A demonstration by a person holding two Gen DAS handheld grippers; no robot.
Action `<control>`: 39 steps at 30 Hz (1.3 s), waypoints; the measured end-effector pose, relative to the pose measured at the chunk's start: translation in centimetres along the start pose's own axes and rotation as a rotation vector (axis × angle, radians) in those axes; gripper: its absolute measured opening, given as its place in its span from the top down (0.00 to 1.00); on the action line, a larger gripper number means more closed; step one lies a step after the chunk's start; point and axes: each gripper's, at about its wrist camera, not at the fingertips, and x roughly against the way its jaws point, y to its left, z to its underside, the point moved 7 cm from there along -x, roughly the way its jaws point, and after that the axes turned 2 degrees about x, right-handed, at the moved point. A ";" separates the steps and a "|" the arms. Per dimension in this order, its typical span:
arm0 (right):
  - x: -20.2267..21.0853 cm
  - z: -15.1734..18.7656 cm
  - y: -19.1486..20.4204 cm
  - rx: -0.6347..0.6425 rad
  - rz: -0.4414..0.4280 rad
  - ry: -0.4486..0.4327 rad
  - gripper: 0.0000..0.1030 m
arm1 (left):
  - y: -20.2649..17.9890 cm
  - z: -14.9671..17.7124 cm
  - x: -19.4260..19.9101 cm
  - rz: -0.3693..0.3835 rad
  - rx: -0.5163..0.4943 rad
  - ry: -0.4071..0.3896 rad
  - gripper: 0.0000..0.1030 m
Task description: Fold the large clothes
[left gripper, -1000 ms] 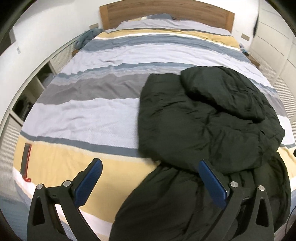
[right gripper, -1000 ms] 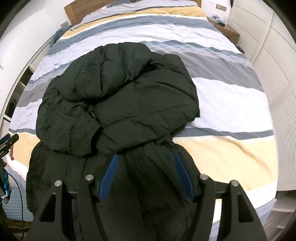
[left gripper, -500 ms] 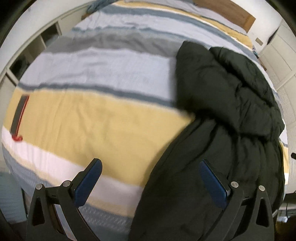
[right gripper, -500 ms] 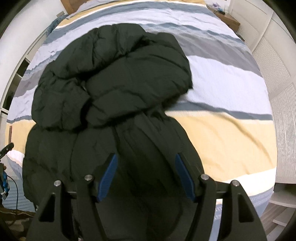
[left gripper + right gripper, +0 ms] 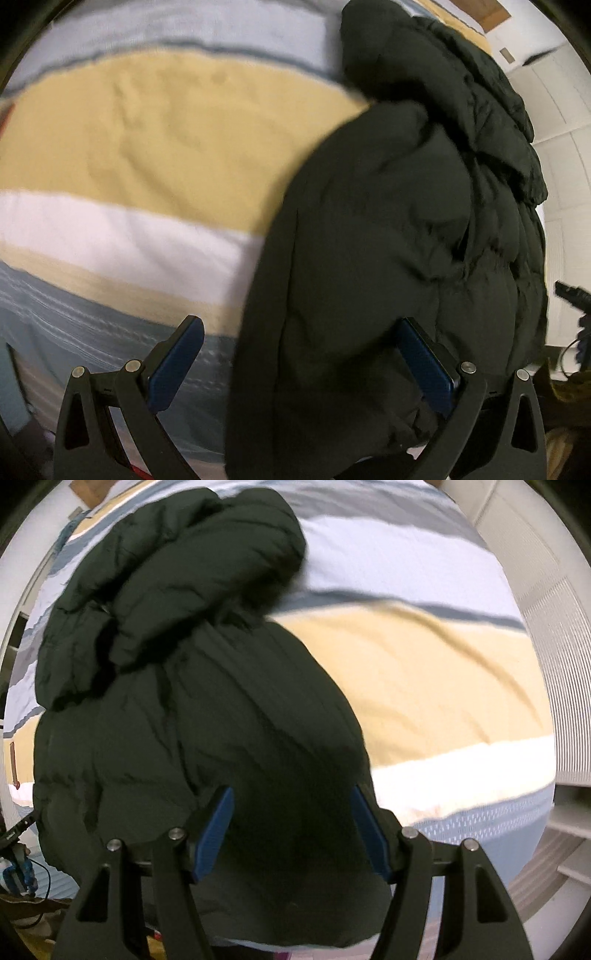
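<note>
Motion blur is smearing the striped bedspread in both wrist views, the dark padded jacket is hiding its own hem beneath the frames' lower edges, and the other hand-held gripper is showing only as a cut-off dark sliver.

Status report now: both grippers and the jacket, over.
Left gripper open over jacket edge. Right gripper open above jacket hem, nothing gripped. Jacket partly folded on striped bed. Nothing in the way.
</note>
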 end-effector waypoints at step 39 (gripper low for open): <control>-7.9 11.7 -8.8 -0.135 -0.261 0.143 0.19 | -3.3 4.2 -4.4 0.065 0.104 0.108 0.06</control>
